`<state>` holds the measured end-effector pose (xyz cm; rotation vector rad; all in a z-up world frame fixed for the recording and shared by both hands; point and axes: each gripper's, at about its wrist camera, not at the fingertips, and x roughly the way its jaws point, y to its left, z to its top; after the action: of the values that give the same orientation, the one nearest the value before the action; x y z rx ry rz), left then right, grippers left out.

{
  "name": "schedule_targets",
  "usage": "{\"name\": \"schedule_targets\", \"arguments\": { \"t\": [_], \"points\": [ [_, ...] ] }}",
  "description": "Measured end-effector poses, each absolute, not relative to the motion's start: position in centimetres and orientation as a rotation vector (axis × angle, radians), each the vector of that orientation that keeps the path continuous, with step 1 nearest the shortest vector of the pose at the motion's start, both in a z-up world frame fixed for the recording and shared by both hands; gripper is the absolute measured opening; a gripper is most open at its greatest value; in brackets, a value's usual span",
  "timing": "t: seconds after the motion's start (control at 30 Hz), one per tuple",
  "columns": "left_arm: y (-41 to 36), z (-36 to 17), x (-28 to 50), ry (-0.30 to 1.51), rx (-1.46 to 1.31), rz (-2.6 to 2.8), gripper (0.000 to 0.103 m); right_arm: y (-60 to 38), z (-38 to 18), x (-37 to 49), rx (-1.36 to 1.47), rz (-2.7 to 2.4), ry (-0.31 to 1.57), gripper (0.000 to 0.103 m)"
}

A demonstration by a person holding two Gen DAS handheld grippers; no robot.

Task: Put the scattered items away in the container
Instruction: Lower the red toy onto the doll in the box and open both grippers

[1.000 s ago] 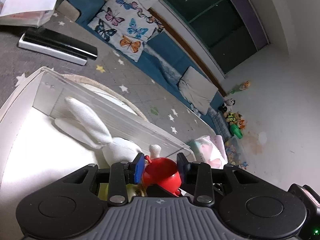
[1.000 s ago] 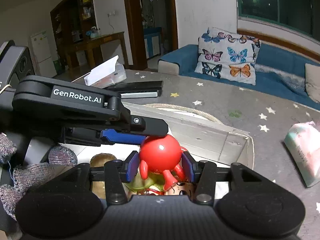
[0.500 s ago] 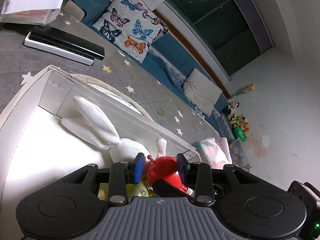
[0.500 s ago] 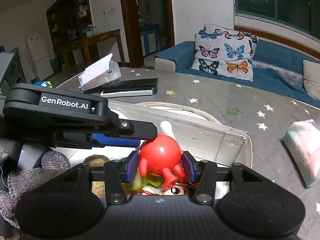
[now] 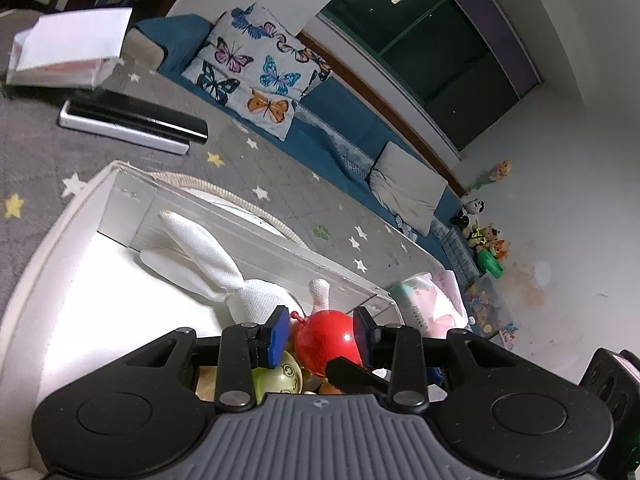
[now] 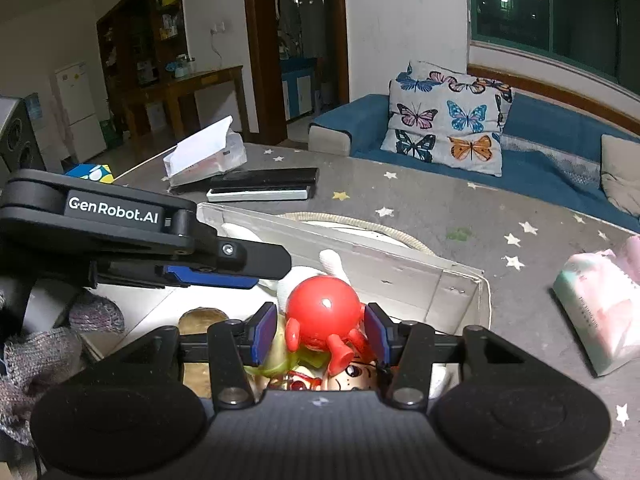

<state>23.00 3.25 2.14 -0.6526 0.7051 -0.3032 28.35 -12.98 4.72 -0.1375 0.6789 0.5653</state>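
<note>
The right gripper [image 6: 320,330] has its blue pads set narrowly around a glossy red octopus toy [image 6: 323,312], a smooth round head with stubby sucker-tipped legs; the pads sit just beside its flanks, and whether they actually press it I cannot tell. The toy is over the near corner of the clear plastic container [image 6: 460,296], above a yellow-green ball [image 5: 280,376] and a painted doll face [image 6: 352,376]. The left gripper [image 5: 320,338] frames the same red head from the other side, jaws narrowly apart, with a gap at the left pad; the right pad looks close to touching. A white plush rabbit [image 5: 224,272] of waffle-textured cloth lies inside the container with its long ears against the far wall. Outside, on the grey star-patterned cloth [image 6: 440,200], sit a soft tissue pack [image 6: 592,304] and a flat black-and-white box [image 6: 260,186].
</note>
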Motion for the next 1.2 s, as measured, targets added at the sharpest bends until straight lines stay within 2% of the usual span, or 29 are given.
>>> {"name": "schedule_targets", "arguments": {
  "t": [0.67,1.1,1.17,1.2],
  "points": [
    [1.2,5.4,14.1,0.641,-0.444,-0.255,0.037,-14.3,6.7,20.0,-0.111,0.572,0.623,0.05],
    [-0.6,5.2,8.4,0.625,-0.327,-0.228,0.037,-15.2,6.3,14.7,-0.112,0.55,0.607,0.05],
    [-0.7,4.9,7.9,0.633,-0.32,-0.221,0.037,-15.2,6.2,13.9,-0.117,0.551,0.604,0.051],
    [-0.8,4.8,7.6,0.637,-0.318,-0.219,0.037,-15.2,6.0,13.5,-0.118,0.552,0.603,0.06]
  ]
}}
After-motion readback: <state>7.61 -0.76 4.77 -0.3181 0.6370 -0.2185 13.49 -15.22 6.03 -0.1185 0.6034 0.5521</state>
